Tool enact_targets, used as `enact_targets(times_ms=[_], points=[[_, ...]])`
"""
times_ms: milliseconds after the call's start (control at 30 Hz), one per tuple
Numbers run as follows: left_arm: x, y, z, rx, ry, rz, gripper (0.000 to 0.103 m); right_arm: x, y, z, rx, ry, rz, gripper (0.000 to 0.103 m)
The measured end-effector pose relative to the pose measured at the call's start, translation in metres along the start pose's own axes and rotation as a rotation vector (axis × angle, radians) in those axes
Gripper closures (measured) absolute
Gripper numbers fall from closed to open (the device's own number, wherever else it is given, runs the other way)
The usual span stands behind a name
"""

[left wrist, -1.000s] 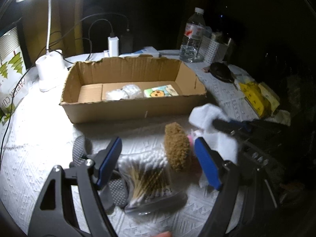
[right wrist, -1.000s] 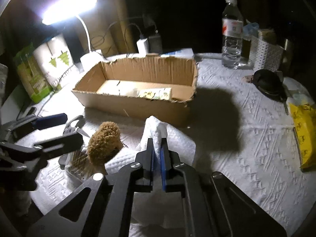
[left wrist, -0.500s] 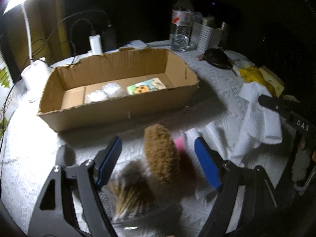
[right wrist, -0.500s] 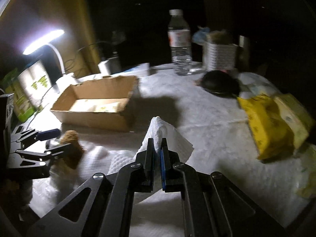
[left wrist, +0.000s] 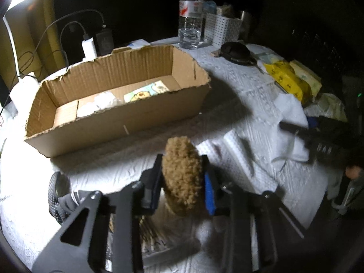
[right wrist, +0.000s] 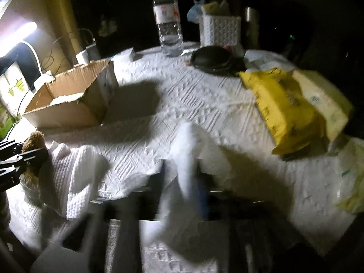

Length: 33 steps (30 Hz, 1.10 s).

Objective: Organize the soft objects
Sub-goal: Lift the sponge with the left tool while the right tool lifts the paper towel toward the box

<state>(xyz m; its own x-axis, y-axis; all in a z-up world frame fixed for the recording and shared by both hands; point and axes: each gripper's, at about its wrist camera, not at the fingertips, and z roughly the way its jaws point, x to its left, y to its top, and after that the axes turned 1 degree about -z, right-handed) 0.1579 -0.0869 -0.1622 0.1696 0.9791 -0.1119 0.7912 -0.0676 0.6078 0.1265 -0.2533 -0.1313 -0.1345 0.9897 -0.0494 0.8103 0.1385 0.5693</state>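
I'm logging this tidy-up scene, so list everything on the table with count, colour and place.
Cardboard box: one, brown, open, left of centre.
Packets in box: at least two, white and yellow-green, on its floor.
Fuzzy soft toy: one, tan, near edge, clamped.
White cloth: one, right of the toy, between opening fingers.
Cotton swab pack: one, clear, under the toy.
Water bottle: one, clear, far side.
Basket: one, white, beside the bottle.
Black pouch: one, far right.
Yellow pack: one, right side.
Chargers: two, white and black, behind the box.
Left gripper: black, blue pads, shut on the toy.
Right gripper: black, opening.
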Motion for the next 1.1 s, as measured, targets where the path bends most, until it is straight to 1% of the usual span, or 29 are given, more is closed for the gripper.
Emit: enact_targets(times_ms=[33, 100, 200, 233, 267, 333, 433, 667, 900, 1100], points=[[-0.001, 0.001, -0.002, -0.004, -0.004, 0.0, 0.075, 0.003, -0.001, 0.005, 0.016, 0.001, -0.003, 0.041], [-0.001, 0.001, -0.005, -0.017, -0.012, 0.005, 0.076, 0.007, -0.004, 0.012, 0.027, 0.008, 0.002, 0.041], [0.0, 0.002, -0.012, -0.031, -0.026, -0.003, 0.077, 0.019, -0.007, 0.015, 0.006, -0.051, -0.049, 0.04], [0.0, 0.002, -0.014, -0.035, -0.027, -0.005, 0.077, 0.022, -0.008, 0.015, -0.002, -0.059, -0.064, 0.048], [0.001, 0.002, -0.016, -0.043, -0.029, -0.006, 0.077, 0.025, -0.008, 0.014, -0.009, -0.055, -0.08, 0.064], [0.003, 0.003, -0.024, -0.062, -0.031, -0.017, 0.077, 0.028, -0.008, 0.013, -0.007, -0.05, -0.091, 0.078], [0.006, 0.007, -0.036, -0.093, -0.032, -0.024, 0.076, 0.028, -0.006, 0.009, -0.011, -0.046, -0.079, 0.087], [0.019, 0.015, -0.064, -0.157, -0.026, -0.051, 0.076, 0.038, 0.011, -0.022, -0.081, 0.028, -0.077, 0.087], [0.039, 0.026, -0.092, -0.231, -0.028, -0.092, 0.076, 0.061, 0.036, -0.048, -0.157, 0.105, -0.112, 0.087], [0.064, 0.037, -0.113, -0.299, -0.008, -0.128, 0.076, 0.078, 0.055, -0.055, -0.192, 0.129, -0.145, 0.087]])
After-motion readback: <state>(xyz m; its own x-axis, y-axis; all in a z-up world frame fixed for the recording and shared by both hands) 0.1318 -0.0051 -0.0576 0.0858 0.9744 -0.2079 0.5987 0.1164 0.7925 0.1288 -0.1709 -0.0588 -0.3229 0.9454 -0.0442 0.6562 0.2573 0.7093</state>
